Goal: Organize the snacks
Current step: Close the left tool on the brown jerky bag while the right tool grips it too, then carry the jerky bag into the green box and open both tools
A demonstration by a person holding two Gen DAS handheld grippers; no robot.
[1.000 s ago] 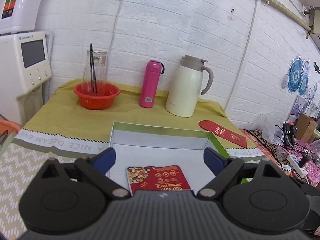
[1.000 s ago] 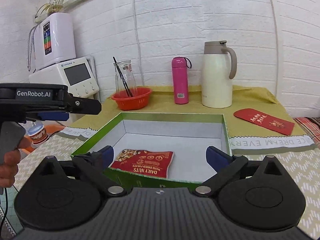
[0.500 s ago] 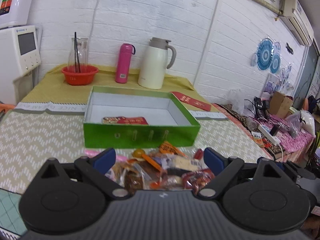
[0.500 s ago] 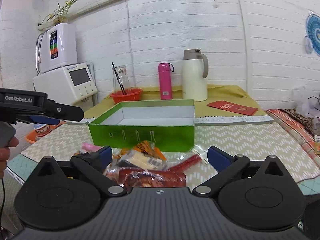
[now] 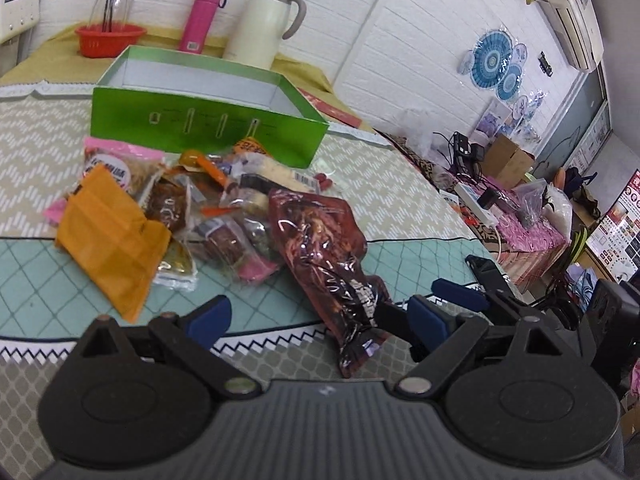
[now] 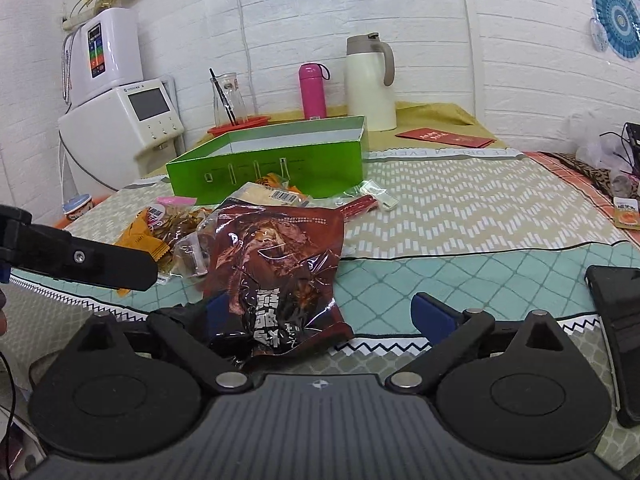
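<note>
A dark red snack bag (image 5: pixel 320 240) lies at the near end of a pile of mixed snack packets (image 5: pixel 208 208) on the table mat. An open green box (image 5: pixel 208 120) stands behind the pile. My left gripper (image 5: pixel 318 318) is open, with the bag's lower end between its fingers and no pad pressing on it. My right gripper (image 6: pixel 326 312) is open too. The same bag (image 6: pixel 276 260) lies between its fingers, covering part of the left one. A blue right-gripper finger (image 5: pixel 460 291) shows beside my left gripper.
A white thermos jug (image 6: pixel 370 84), a pink bottle (image 6: pixel 313 90), a red basket (image 5: pixel 110 40) and a red envelope (image 6: pixel 444 138) stand behind the box. A black phone (image 6: pixel 616 320) lies at the right. An orange packet (image 5: pixel 112 232) sits at the pile's left.
Both grippers have drawn back from over the green box and sunk towards the snack pile at the near side. The dark red bag now lies between their open fingers.
</note>
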